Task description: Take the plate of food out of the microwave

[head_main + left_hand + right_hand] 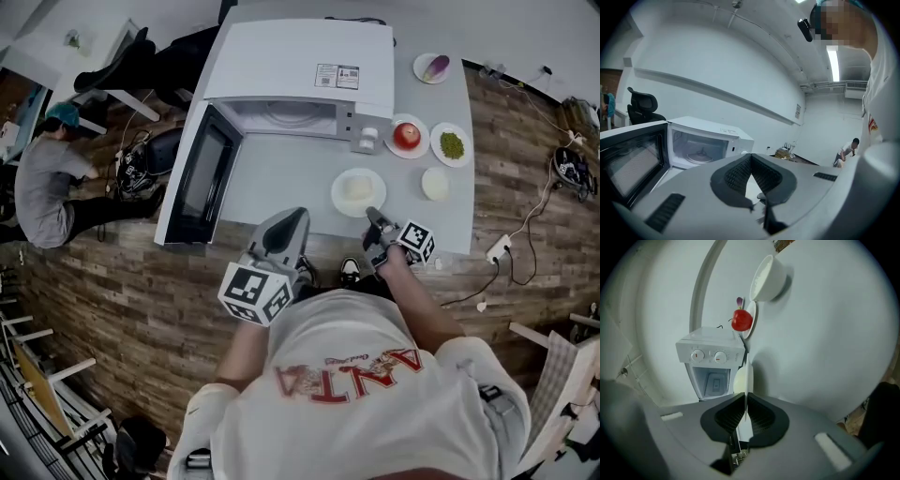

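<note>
Plate of food (358, 191) sits on the grey worktop (272, 178), just in front of the open microwave (291, 66) and outside its cavity. Right tool (373, 217) is clenched on the plate's near rim, which runs edge-on between its jaws. Left tool (298, 216) is at the worktop's front edge, jaws together, nothing between them. Microwave door (192, 178) is swung wide open.

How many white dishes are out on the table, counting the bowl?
5: the plate of pale food before the microwave, rim in the right gripper; the red-fruit plate, the greens plate and the bowl right of it; the purple-item dish at the far edge.
</note>
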Motion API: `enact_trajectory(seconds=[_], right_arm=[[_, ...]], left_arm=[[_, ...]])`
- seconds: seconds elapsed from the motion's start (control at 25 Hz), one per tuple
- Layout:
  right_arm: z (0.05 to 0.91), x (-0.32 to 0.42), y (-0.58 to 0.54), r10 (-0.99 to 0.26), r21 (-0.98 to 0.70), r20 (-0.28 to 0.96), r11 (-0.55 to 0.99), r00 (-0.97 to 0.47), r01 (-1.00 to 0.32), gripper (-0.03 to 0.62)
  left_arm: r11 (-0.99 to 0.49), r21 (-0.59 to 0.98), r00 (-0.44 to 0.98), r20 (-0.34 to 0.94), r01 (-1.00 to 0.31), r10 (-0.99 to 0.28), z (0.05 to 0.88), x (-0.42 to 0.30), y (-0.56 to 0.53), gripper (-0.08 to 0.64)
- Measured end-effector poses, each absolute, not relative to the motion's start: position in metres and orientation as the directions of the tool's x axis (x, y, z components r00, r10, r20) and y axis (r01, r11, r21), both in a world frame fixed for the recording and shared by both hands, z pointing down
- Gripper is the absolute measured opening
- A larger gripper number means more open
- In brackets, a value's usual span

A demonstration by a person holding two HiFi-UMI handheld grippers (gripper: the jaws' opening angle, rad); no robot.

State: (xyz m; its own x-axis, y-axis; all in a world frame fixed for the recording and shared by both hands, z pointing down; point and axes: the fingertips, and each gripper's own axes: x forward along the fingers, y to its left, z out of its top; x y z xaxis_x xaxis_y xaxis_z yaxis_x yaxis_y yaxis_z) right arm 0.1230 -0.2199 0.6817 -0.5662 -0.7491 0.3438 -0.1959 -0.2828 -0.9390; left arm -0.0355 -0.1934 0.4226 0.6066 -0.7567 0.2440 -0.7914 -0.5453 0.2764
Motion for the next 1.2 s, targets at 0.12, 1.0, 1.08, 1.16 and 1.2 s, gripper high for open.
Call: enact_trajectory(seconds=[0.12,1.0,1.08,1.16,1.2], right_arm=[[0.686,0.134,-0.220,-0.756,-0.938,0.347,-0.287,-0.554,-0.196,0.020],[0.699,0.126,-0.225,-0.408,-0.666,0.662,0.064,-0.629,-0.743,0.183],[0.703,0.127,-0.222,-0.362,-0.563,0.727,0.171,-0.583,-0.808,0.203],[0.707,0.128,-0.218,-0.335,-0.485,0.770,0.247,-0.544,-0.839,0.221],[0.708,0.128,-0.217,-0.329,-0.460,0.781,0.271,-0.530,-0.846,0.221]], left_arm=[[-0.537,0.273,0.599,0.253,-0.798,-0.760,0.424,-0.031,-0.189,0.009],[-0.489,0.272,0.555,0.295,-0.829,-0.778,0.437,-0.037,-0.193,0.009],[-0.483,0.269,0.549,0.294,-0.833,-0.782,0.436,-0.039,-0.194,0.009],[-0.479,0.267,0.544,0.293,-0.836,-0.786,0.436,-0.041,-0.194,0.009],[-0.477,0.266,0.542,0.292,-0.837,-0.788,0.436,-0.042,-0.194,0.009]])
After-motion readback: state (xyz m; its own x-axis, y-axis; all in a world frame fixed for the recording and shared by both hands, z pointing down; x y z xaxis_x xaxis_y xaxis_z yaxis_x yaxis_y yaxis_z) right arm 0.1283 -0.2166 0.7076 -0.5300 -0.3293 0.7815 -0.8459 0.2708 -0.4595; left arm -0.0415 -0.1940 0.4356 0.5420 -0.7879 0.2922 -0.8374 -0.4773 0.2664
